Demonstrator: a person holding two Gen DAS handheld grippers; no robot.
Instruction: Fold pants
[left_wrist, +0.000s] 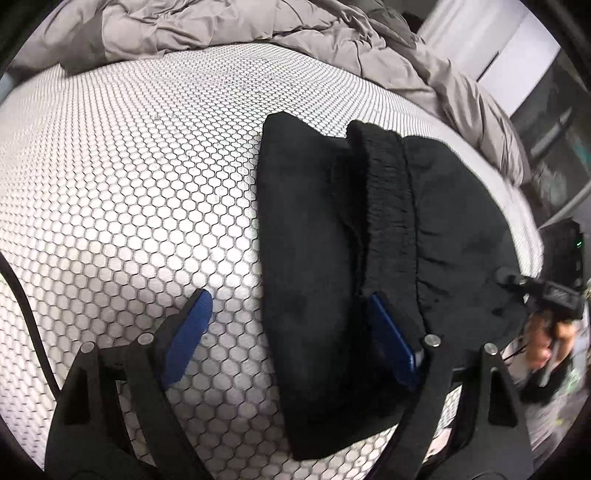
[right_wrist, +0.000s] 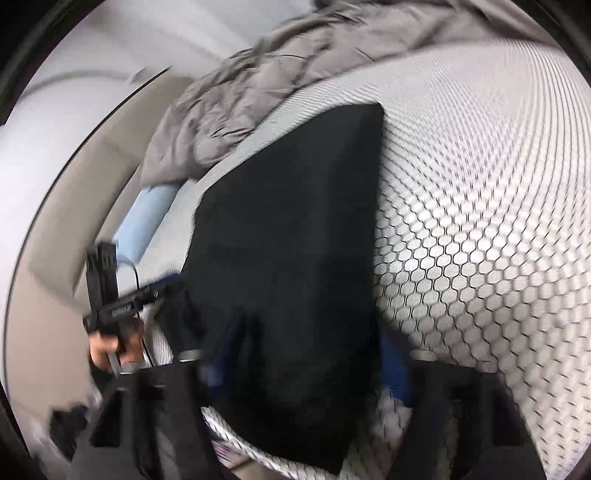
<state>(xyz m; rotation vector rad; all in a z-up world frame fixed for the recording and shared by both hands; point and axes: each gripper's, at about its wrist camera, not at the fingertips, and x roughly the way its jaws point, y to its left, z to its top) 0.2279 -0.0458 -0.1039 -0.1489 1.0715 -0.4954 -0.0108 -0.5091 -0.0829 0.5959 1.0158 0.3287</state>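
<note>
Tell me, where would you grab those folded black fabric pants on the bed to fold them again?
Probably the near edge of the folded black fabric pants, coming in low from the bed's near side. The gathered elastic waistband forms a thick ridge there, and the edge lies flat on the white honeycomb-patterned mattress, so one finger can slide under.

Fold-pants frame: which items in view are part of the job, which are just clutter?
Job:
- black pants, partly folded on the honeycomb-pattern mattress
- left gripper, jaws open astride the pants' edge
- right gripper, pants between its jaws

Lying about:
- crumpled grey duvet
- light blue pillow
</note>
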